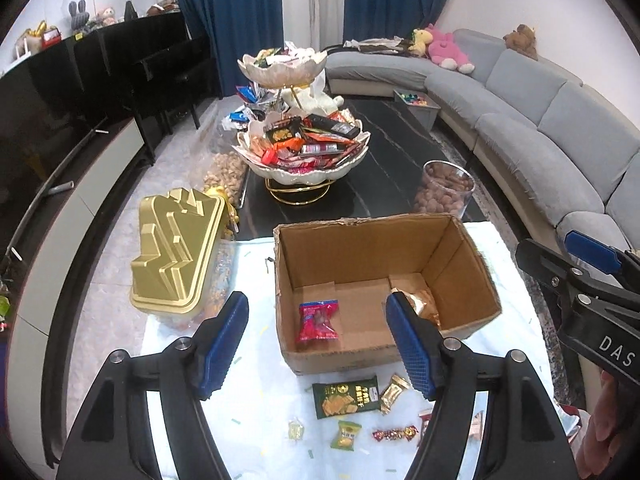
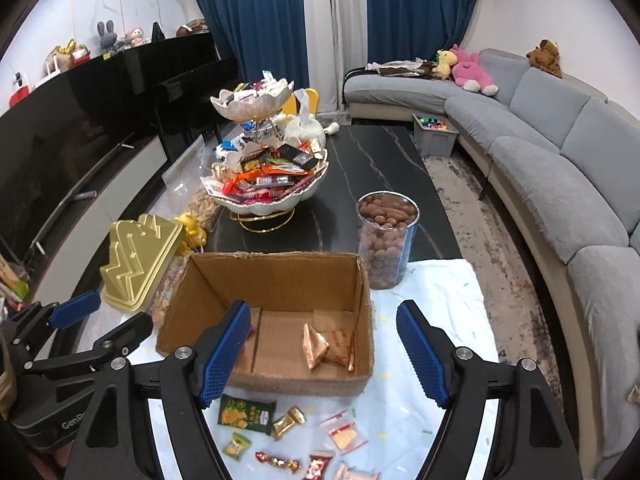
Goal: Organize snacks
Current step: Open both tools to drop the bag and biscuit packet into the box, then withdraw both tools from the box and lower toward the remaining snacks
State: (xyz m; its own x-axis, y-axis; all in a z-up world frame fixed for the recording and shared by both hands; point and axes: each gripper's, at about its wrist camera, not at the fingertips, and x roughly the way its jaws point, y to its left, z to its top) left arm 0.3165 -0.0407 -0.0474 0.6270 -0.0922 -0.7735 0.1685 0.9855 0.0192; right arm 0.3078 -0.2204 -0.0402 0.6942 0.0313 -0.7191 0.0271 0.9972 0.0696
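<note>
An open cardboard box (image 1: 360, 248) (image 2: 280, 280) stands on a white cloth. Inside lie a red packet (image 1: 319, 320) and a gold packet (image 1: 420, 304); the right wrist view shows tan packets (image 2: 328, 346) there. My left gripper (image 1: 315, 298) hangs open above the box's near left part, nothing between its pads. My right gripper (image 2: 323, 305) is open over the box's near right part, also empty. Loose snacks lie in front of the box: a green packet (image 1: 345, 396) (image 2: 246, 416), a gold candy (image 1: 394, 394) (image 2: 288, 422), a red-gold twist (image 1: 396, 435).
A gold tin (image 1: 176, 252) sits left of the box. Behind it are a tiered bowl stand (image 1: 304, 152) heaped with snacks and a clear jar of nuts (image 1: 444, 192) on the black table. A grey sofa (image 1: 540, 120) curves along the right.
</note>
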